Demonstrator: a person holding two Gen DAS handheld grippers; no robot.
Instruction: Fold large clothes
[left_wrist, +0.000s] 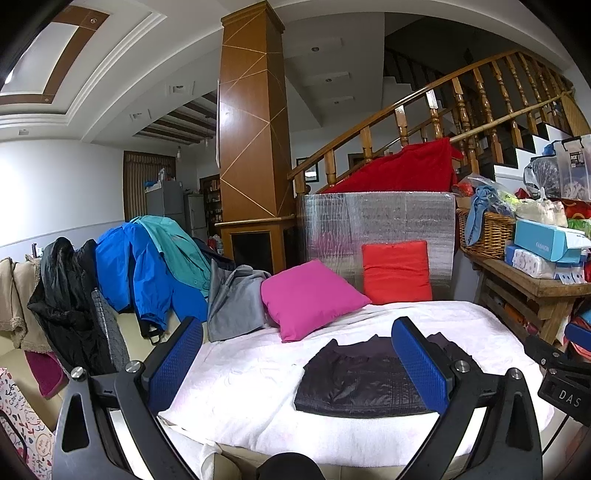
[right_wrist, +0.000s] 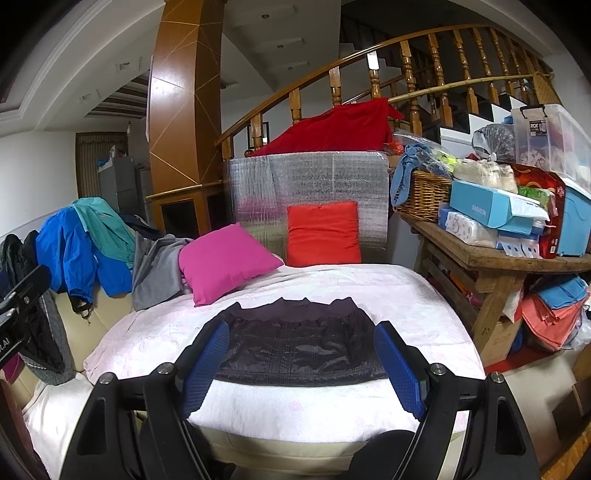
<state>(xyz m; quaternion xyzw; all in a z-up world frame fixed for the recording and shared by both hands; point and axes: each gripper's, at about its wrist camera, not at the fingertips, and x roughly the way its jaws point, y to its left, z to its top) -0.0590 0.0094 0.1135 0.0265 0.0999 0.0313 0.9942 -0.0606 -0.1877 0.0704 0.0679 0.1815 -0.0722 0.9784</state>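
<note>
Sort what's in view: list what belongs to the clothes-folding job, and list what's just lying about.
Belongs to the job:
- folded dark jacket on the white bed cover
- blue jacket, teal shirt, grey garment and black jacket, draped at the left, unfolded
- left gripper and right gripper, both open and empty

Lying about:
- pink cushion
- red cushion
- wicker basket
- blue box

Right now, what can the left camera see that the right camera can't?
Only the left wrist view shows the beige coat and the patterned bag. Only the right wrist view shows the orange and blue clothes pile under the bench. Both show the dark folded jacket on the white cover, the pink pillow and the red pillow.
</note>
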